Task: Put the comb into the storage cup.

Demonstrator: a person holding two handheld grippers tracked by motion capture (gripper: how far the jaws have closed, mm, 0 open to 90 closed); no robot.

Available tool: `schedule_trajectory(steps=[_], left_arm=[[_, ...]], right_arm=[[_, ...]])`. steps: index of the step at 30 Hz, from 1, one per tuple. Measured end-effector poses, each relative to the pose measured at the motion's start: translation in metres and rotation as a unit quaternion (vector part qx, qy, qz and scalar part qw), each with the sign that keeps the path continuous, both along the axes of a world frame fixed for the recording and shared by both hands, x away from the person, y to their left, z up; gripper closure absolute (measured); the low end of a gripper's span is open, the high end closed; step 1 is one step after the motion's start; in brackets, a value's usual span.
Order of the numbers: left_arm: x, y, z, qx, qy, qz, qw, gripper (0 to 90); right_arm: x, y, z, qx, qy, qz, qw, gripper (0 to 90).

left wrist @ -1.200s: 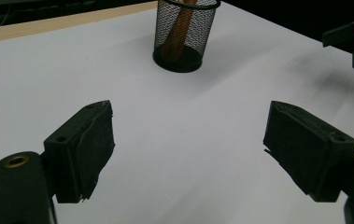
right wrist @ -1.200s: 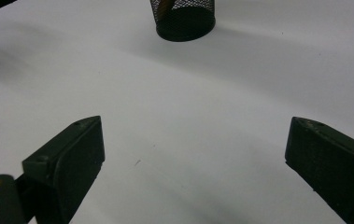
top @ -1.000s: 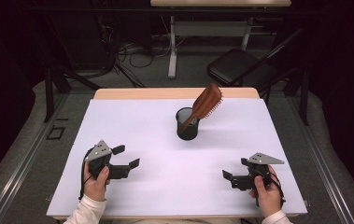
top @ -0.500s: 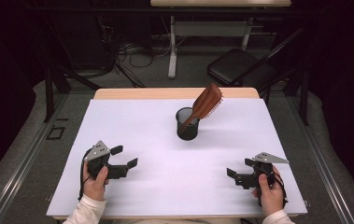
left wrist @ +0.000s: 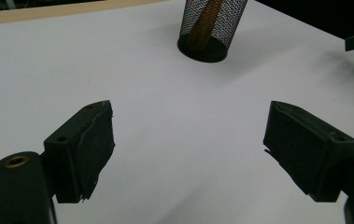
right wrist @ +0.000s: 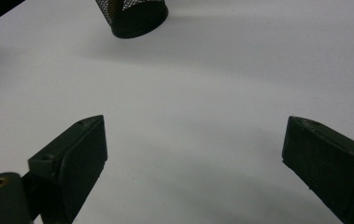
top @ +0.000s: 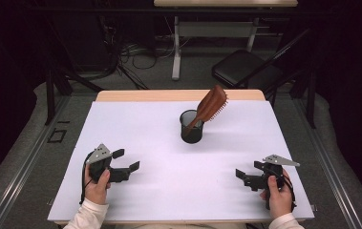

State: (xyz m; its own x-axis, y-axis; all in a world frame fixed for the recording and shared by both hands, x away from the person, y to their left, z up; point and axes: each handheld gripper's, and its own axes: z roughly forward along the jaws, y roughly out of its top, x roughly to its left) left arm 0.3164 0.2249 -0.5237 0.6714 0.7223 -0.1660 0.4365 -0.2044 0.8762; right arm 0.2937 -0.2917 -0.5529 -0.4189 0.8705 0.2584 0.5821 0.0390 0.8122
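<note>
Left gripper view: jaws spread wide, nothing between the pads, just bare white table (left wrist: 165, 140) under them. Left gripper (top: 125, 162) sits low over the near-left part of the table, held in the person's left hand (top: 96, 185), jaws pointing toward the table's middle. Right gripper view: same story, jaws wide apart, empty gap, white surface below. Right gripper (top: 248, 175) is at the near-right part of the table in the right hand (top: 278, 195), jaws pointing inward toward the left gripper; grey three-cornered plate on top of each. Both grippers are well apart from each other and from the cup. Black mesh cup (top: 191, 126) stands upright on the table past its middle, toward the far edge, roughly between the two grippers in line but well beyond them. Brown hairbrush (top: 211, 106) stands in the cup handle-down, tilted, head leaning up and to the right over the rim, bristles facing right. In the left gripper view the cup (left wrist: 212, 28) is at top centre with the brush handle (left wrist: 206, 23) visible through the mesh; in the right gripper view the cup's base (right wrist: 135, 16) shows at the top left. Neither gripper touches the cup or brush. Beyond the table: a black chair (top: 245, 71) on the floor and a pale table leg (top: 176, 47).
</note>
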Motion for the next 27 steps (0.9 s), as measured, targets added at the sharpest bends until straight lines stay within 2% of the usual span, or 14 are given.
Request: schedule_trajectory(steps=[27], left_arm=[[0.0027,0.0048,-0.0001,-0.005,0.005,0.01,0.9999,16.0]], right_arm=[[0.0011,-0.0047,-0.0017,0.01,0.013,-0.005,0.9999,7.7]])
